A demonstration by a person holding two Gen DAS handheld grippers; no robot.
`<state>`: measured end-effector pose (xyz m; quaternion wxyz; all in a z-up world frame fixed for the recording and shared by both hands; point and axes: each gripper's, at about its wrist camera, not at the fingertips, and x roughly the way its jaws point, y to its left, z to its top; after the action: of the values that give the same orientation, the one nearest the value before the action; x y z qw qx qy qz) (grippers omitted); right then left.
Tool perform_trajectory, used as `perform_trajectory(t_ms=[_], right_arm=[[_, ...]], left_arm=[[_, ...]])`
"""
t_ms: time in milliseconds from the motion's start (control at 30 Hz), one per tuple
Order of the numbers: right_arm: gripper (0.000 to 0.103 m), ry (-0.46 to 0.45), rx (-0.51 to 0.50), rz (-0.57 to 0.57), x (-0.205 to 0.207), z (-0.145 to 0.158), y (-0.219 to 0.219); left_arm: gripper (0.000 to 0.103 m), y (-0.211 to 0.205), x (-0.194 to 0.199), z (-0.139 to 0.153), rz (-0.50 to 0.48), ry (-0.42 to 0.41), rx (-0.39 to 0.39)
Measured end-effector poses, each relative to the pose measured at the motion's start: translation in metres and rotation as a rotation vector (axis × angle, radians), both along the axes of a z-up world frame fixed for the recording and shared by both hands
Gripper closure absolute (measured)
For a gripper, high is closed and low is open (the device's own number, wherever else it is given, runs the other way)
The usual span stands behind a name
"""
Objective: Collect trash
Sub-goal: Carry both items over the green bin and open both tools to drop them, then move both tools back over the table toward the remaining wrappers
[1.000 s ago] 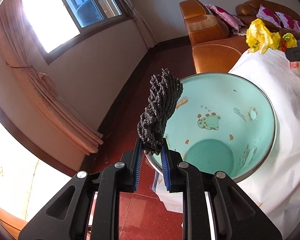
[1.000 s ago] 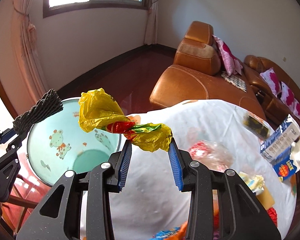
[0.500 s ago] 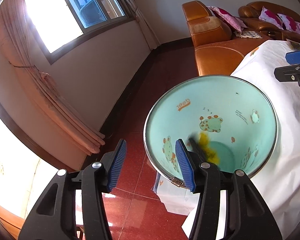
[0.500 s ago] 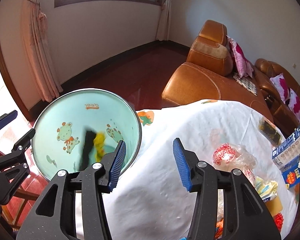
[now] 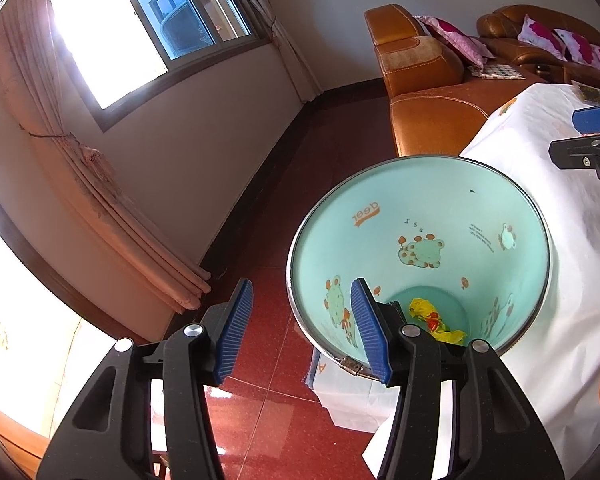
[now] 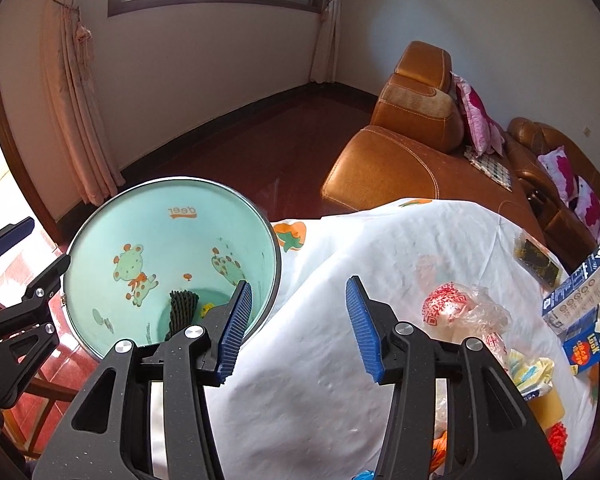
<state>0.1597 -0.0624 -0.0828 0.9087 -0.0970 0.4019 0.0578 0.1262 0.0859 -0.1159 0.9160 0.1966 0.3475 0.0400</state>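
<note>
Both hand-held grippers stood apart and empty: the left hand-held gripper (image 5: 300, 322) at the rim of the bin (image 5: 500, 216), the right hand-held gripper (image 6: 298, 320) over the tabletop (image 6: 320, 360) just beside it. A dark foam net (image 6: 182, 308) and a yellow wrapper (image 5: 434, 316) lay at the bin's bottom. More trash, a clear plastic bag (image 6: 466, 312) and a carton (image 6: 580, 292), waited on the tabletop. Reaching back carelessly, either gripper might have knocked the bin's rim and tipped it, or snagged the loose cloth and dragged wrappers off the edge.
</note>
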Motion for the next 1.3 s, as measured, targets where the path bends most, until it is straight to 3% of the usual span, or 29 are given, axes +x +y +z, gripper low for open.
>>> perform_trajectory(t_ms=[867, 1300], right_arm=[[0.054, -0.031, 0.016, -0.023, -0.015, 0.013, -0.010], [0.053, -0.098, 0.050, -0.103, -0.064, 0.041, -0.055]], left_arm=[[0.051, -0.012, -0.010, 0.014, -0.027, -0.029, 0.001], [0.044, -0.050, -0.037, 0.031, -0.130, -0.075, -0.010]])
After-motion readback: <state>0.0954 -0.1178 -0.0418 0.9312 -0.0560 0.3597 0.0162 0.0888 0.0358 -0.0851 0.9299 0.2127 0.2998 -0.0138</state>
